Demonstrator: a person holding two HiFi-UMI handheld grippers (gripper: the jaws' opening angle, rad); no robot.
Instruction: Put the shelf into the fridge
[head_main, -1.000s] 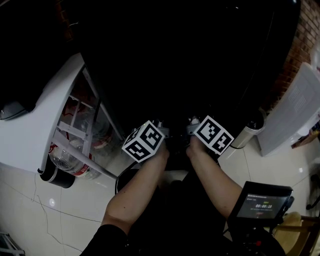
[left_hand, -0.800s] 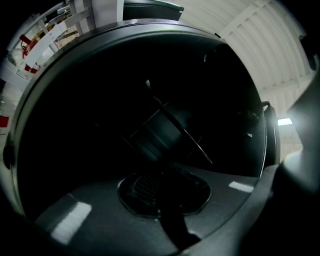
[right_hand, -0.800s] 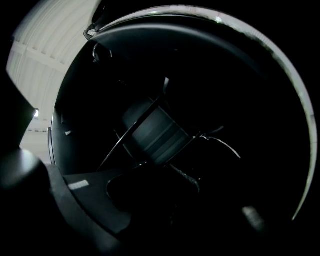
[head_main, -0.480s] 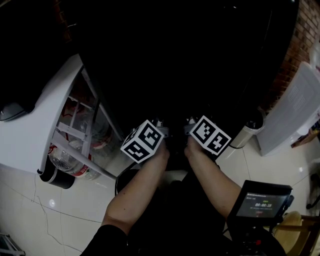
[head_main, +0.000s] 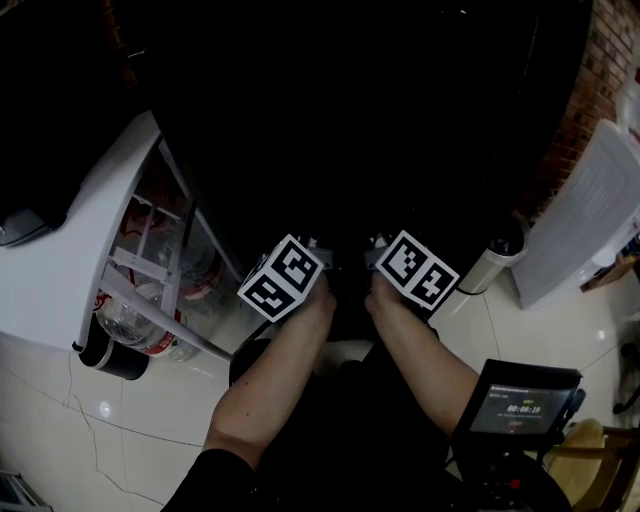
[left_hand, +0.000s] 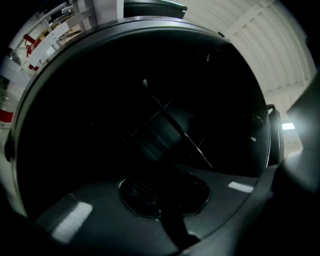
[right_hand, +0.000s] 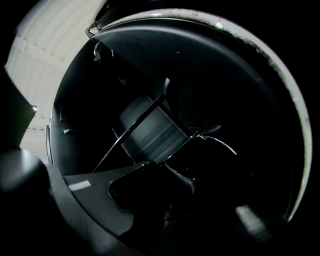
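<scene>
Pale floor tiles are spreading below both arms, and a brick wall is standing far to the right of the right hand-held gripper. Ahead of both hand-held grippers the fridge is opening as a very dark cavity. Its white door is hanging open to the left of the left hand-held gripper, with bottles sitting in its racks.

The two hand-held grippers are reaching side by side into the dark opening. I am judging that this is because the shelf is wide and is needing one hold on each side to be staying level while it is going in. In the left gripper view the jaws are appearing closed on the shelf's near edge, with a ribbed pad pressing against the plate. In the right gripper view the jaws are also seeming to be clamping the same plate, which is lying just left of that hand-held gripper. Both views are very dim, so I am saying this with some caution.

The shelf is looking like a flat, dark grey, glossy plate that is catching a few pale reflections. It is sitting between the two hand-held grippers, at the mouth of the fridge. Whether it is already resting on any rail, I cannot tell.
</scene>
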